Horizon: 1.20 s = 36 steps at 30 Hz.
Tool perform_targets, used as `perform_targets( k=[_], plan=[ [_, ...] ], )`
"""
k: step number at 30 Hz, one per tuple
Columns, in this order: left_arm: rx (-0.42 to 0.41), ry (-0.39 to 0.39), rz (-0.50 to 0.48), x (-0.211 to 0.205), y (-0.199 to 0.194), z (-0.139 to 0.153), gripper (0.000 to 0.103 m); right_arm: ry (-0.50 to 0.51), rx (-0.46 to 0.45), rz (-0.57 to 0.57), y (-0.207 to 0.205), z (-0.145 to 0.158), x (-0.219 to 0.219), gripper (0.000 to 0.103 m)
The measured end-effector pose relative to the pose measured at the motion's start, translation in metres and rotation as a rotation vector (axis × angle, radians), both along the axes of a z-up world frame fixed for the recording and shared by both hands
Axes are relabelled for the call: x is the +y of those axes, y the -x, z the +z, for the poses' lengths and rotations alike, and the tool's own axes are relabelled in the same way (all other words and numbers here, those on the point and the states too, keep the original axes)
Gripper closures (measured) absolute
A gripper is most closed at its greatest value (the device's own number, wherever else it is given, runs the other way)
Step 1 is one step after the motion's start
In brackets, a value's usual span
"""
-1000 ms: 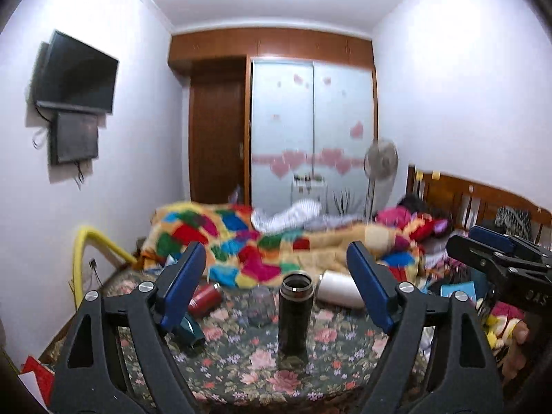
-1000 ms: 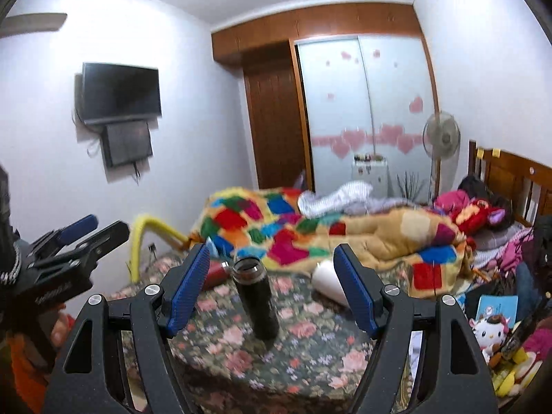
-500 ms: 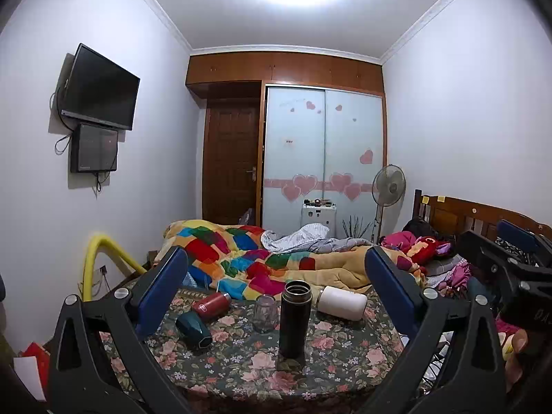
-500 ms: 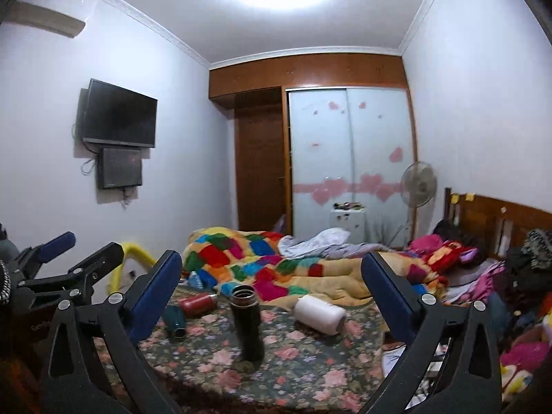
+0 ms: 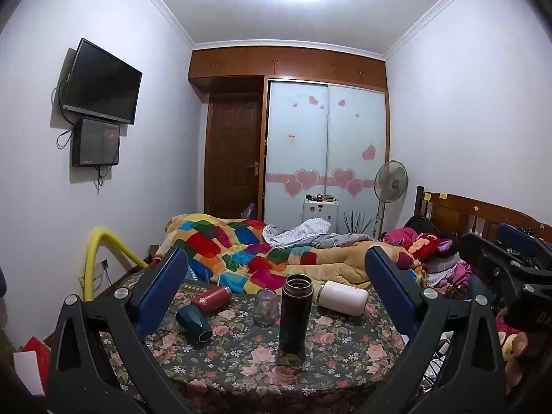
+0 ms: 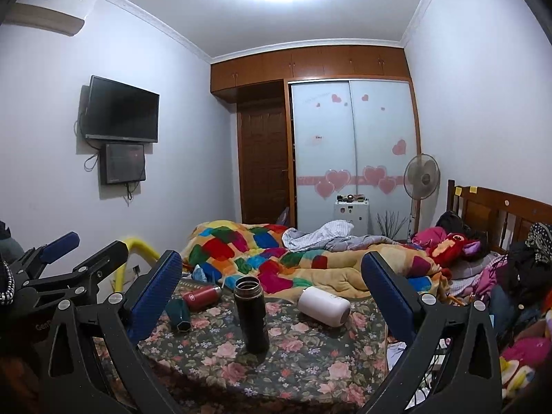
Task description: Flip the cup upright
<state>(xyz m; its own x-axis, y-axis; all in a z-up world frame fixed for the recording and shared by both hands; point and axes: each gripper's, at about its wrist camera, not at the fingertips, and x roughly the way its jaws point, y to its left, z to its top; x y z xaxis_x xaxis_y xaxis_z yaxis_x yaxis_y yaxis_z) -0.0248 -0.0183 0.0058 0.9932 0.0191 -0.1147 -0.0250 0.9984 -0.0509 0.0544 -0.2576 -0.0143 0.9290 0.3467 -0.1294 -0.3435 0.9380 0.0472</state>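
Observation:
A tall black cup stands upright, mouth open, on the floral tablecloth; it also shows in the right wrist view. A white cup, a red cup and a dark teal cup lie on their sides. A clear glass stands mouth down behind the black cup. My left gripper and right gripper are both wide open, empty, held back from the table.
A bed with a patchwork quilt lies behind the table. A yellow tube arcs at the left. Clothes and toys pile at the right. Each gripper shows at the edge of the other's view.
Both grippers have pulled back and up from the table and opened wider. The black cup stays standing upright.

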Motion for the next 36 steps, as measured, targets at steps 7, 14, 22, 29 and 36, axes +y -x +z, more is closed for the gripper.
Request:
perform_targets(
  k=[7, 14, 22, 29, 36],
  plan=[
    [0.005, 0.001, 0.002, -0.001, -0.001, -0.003, 0.0, 0.0, 0.006, -0.001, 0.0, 0.0, -0.001, 0.0],
    [0.013, 0.005, 0.003, -0.001, -0.004, -0.006, 0.0, -0.001, 0.007, 0.0, 0.0, 0.0, -0.001, 0.0],
    [0.021, 0.007, 0.002, -0.002, -0.007, -0.008, 0.0, -0.004, 0.016, -0.001, 0.0, 0.001, 0.001, 0.0],
    [0.029, 0.009, 0.001, -0.002, -0.011, -0.008, 0.0, -0.008, 0.021, 0.0, 0.0, 0.001, 0.002, 0.0],
    [0.03, 0.01, 0.002, -0.002, -0.012, -0.008, 0.0, -0.009, 0.023, 0.0, -0.001, 0.001, 0.002, 0.0]
  ],
)
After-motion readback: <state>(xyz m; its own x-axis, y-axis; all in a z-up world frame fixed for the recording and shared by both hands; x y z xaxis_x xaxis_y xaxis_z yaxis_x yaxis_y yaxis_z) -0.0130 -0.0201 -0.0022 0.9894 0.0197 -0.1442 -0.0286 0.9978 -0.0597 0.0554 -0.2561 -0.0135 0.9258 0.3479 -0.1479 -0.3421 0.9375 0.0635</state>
